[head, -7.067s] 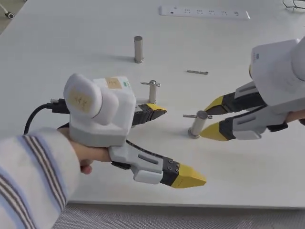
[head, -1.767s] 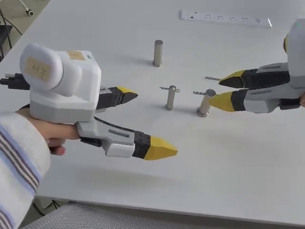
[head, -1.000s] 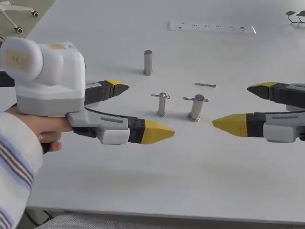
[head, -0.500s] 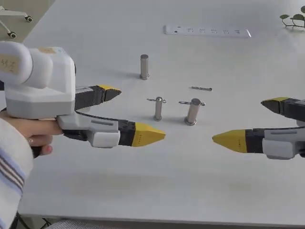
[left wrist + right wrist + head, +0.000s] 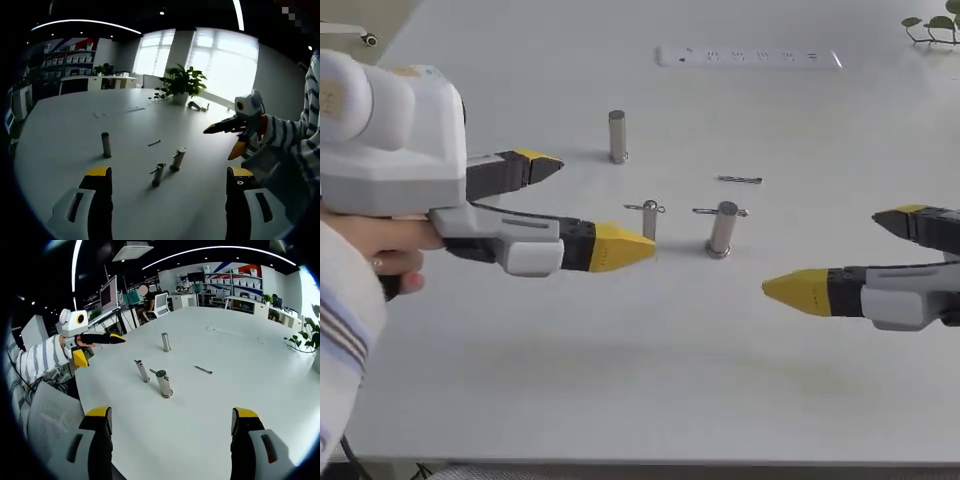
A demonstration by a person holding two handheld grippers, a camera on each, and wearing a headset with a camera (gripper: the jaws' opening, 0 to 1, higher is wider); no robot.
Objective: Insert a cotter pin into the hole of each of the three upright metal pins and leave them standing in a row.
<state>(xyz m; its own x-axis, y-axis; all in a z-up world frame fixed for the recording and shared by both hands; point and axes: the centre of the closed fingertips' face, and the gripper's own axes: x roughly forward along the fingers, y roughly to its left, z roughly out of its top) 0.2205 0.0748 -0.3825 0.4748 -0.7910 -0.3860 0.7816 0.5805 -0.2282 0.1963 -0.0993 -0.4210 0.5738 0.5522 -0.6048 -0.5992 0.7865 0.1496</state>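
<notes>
While both tools hover above it, the broad white table (image 5: 650,360) carries all the work parts. The left gripper (image 5: 607,204), white and grey with yellow-tipped jaws, is held in a hand (image 5: 382,252); its jaws are spread wide and grip nothing. In the head view its lower tip overlaps the foot of the middle steel pin (image 5: 649,216). The right gripper (image 5: 820,252), of the same make, is likewise spread wide and empty, near the pins but clear of them. A long white power strip (image 5: 748,57) lies at the far edge.

Three cylindrical steel pins stand upright. The far steel pin (image 5: 617,136) is bare and set apart behind. The middle steel pin carries a thin wire cotter pin (image 5: 636,207) through its top. Just beside it, the right-hand steel pin (image 5: 722,232) carries a second cotter pin (image 5: 704,211). A loose cotter pin (image 5: 740,180) lies flat behind it.
</notes>
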